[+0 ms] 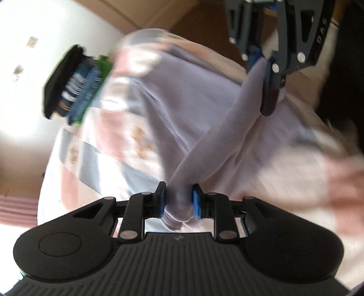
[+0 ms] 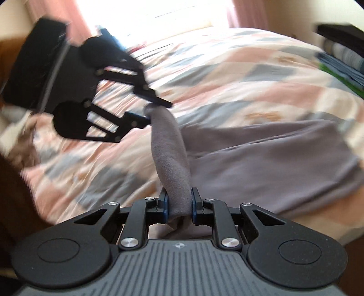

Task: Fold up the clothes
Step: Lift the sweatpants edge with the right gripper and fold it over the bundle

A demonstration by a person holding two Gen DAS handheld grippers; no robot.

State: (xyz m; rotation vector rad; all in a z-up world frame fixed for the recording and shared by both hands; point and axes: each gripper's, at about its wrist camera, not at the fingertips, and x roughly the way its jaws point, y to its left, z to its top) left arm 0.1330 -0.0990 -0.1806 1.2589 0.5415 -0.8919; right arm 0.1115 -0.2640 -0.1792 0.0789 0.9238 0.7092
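A grey garment [image 1: 200, 109] lies spread on the patterned bed. My left gripper [image 1: 178, 201] is shut on one end of its edge, and a taut band of cloth runs up to my right gripper [image 1: 265, 75], which clamps the other end at the upper right. In the right wrist view my right gripper [image 2: 179, 206] is shut on the grey garment [image 2: 261, 159]. A rolled strip rises from it to my left gripper [image 2: 157, 109], which pinches its far end. The rest of the garment spreads out to the right on the bed.
The bed cover [image 2: 227, 75] is a pink, blue and white patchwork. A stack of folded clothes [image 1: 77, 86] under a black object sits at the bed's far side and shows as folded clothes [image 2: 341, 66] at the right edge. A bright window [image 2: 182, 13] lies behind.
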